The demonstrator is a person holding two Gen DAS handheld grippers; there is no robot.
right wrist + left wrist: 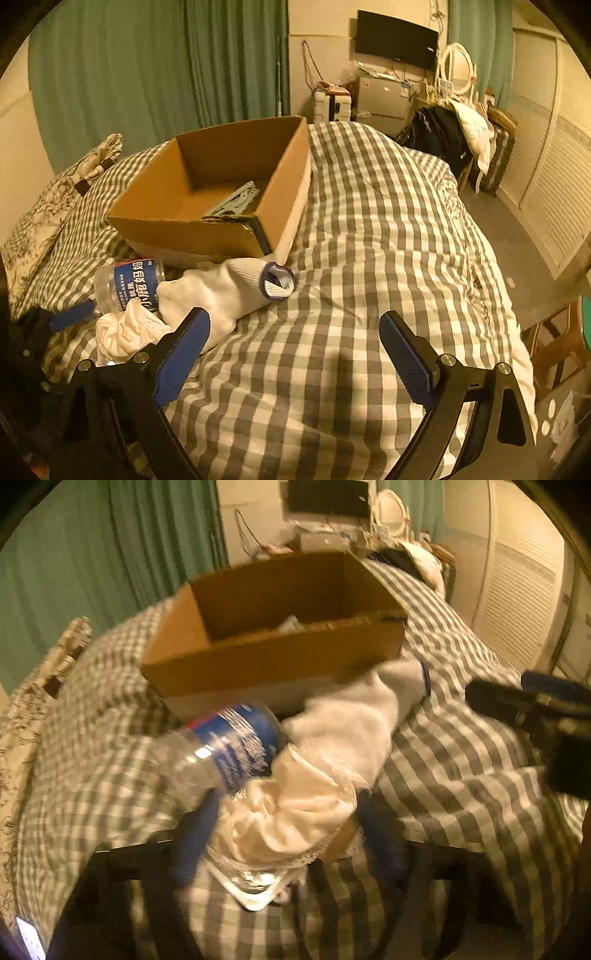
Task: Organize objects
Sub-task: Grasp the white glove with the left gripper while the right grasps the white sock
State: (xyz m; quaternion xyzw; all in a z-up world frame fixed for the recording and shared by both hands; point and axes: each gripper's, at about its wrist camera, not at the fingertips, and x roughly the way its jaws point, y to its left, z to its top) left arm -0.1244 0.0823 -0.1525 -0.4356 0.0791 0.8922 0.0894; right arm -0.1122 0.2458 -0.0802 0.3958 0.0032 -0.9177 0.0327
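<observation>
Right wrist view: a bed (369, 221) covered in grey check carries everything, and an open cardboard box (221, 192) is set toward its left edge with a pale metal bracket (236, 201) already inside. Just in front of the box a white sock (229, 291) lies with its long axis slanting from the cuff at the upper right down to the left, touching a plastic bottle (129, 284) and a crumpled cream cloth (125, 332). The right gripper (295, 350) is held wide open and empty, so the pile lies to its left. The left gripper (288, 819) is nearer: its fingers are spread around the cloth, though whether it is gripped cannot be told through the blur.
</observation>
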